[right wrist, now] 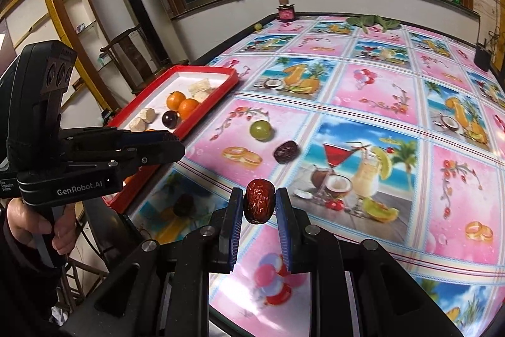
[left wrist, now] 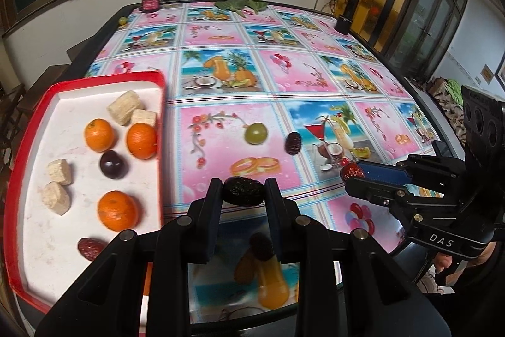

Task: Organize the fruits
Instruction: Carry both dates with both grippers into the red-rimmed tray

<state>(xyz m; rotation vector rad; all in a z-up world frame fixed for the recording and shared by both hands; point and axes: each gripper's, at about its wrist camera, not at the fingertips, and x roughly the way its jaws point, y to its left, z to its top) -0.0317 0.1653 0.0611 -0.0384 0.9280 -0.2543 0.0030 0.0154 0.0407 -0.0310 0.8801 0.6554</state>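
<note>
My left gripper [left wrist: 242, 190] is shut on a black wrinkled date [left wrist: 242, 191] and holds it above the table, just right of the red tray [left wrist: 19, 153]. The tray holds three oranges [left wrist: 117, 210], a dark plum [left wrist: 111, 164], a red date [left wrist: 90, 248] and several pale sugarcane pieces [left wrist: 123, 106]. My right gripper [right wrist: 259, 200] is shut on a red date [right wrist: 258, 201] above the table's near edge; it also shows in the left wrist view [left wrist: 352, 177]. A green grape [left wrist: 255, 133] [right wrist: 260, 130] and a dark date [left wrist: 293, 142] [right wrist: 285, 151] lie loose on the tablecloth.
A dark jar [left wrist: 151, 1] and a small green fruit [left wrist: 122, 20] sit at the table's far left corner. Green leaves [left wrist: 243, 5] lie at the far edge, and a black cup [left wrist: 343, 23] at the far right. Chairs stand left of the table.
</note>
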